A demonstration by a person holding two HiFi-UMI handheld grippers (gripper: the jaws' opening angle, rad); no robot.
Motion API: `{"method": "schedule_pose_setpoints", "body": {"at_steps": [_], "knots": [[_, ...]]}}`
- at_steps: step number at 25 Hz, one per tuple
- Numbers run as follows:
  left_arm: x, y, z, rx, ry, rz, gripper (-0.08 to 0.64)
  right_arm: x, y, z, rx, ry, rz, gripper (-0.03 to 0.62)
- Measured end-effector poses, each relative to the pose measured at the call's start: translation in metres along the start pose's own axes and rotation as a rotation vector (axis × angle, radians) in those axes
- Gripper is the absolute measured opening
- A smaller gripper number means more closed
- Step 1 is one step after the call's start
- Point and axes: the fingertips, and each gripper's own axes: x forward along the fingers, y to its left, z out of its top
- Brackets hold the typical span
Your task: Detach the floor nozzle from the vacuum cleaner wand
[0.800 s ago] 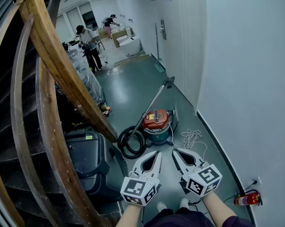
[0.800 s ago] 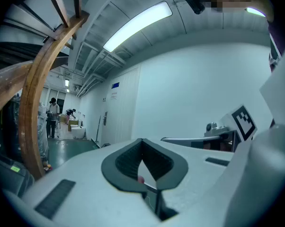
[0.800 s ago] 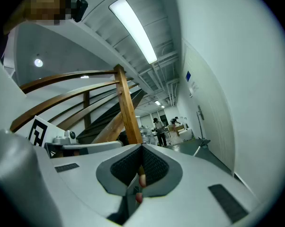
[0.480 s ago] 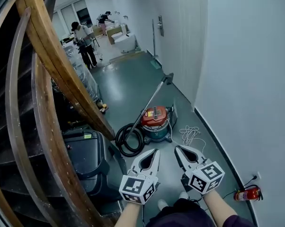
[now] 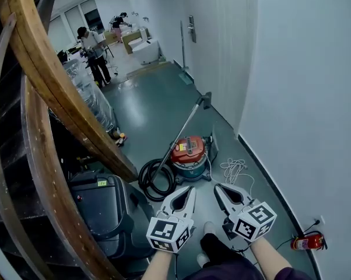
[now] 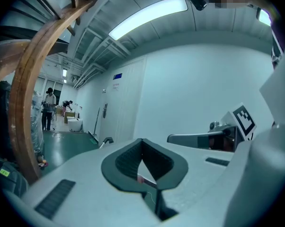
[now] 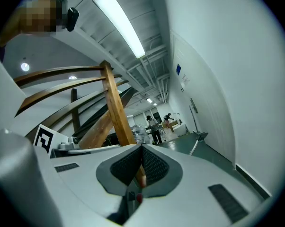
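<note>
A canister vacuum cleaner (image 5: 189, 150) with a red top stands on the green floor ahead. Its thin wand (image 5: 183, 131) slants up and away, ending in a dark nozzle-like head (image 5: 206, 101) near the wall. That head also shows in the left gripper view (image 6: 106, 141) and the right gripper view (image 7: 199, 136). The black hose (image 5: 155, 179) lies coiled to the left of the canister. My left gripper (image 5: 192, 189) and right gripper (image 5: 217, 187) hover side by side short of the vacuum, both shut and empty (image 6: 142, 142) (image 7: 142, 149).
Curved wooden stair rails (image 5: 59, 92) fill the left side, with a black case (image 5: 102, 206) under them. A white cord (image 5: 234, 169) lies on the floor right of the vacuum. A red fire extinguisher (image 5: 306, 242) lies by the right wall. Two people (image 5: 91, 51) stand far down the hall.
The head view has swung slightly, so the hall has slid left. A leg has stepped forward beneath the grippers. Both grippers stay shut and side by side.
</note>
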Motion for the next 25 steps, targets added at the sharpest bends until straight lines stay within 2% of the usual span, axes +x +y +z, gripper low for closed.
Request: {"method": "schedule_pose_setpoints", "body": {"at_steps": [7, 13, 25], "knots": [[0.080, 0.058, 0.008, -0.028, 0.026, -0.004, 0.005, 0.071, -0.065, 0.012, 0.032, 0.018, -0.015, 0.017], [0.132, 0.093, 0.016, -0.047, 0.037, -0.003, 0.005, 0.116, -0.106, 0.023, 0.046, 0.036, -0.022, 0.017], [0.172, 0.122, 0.030, -0.033, 0.067, 0.006, 0.005, 0.155, -0.136, 0.037, 0.080, 0.047, -0.013, 0.017]]}}
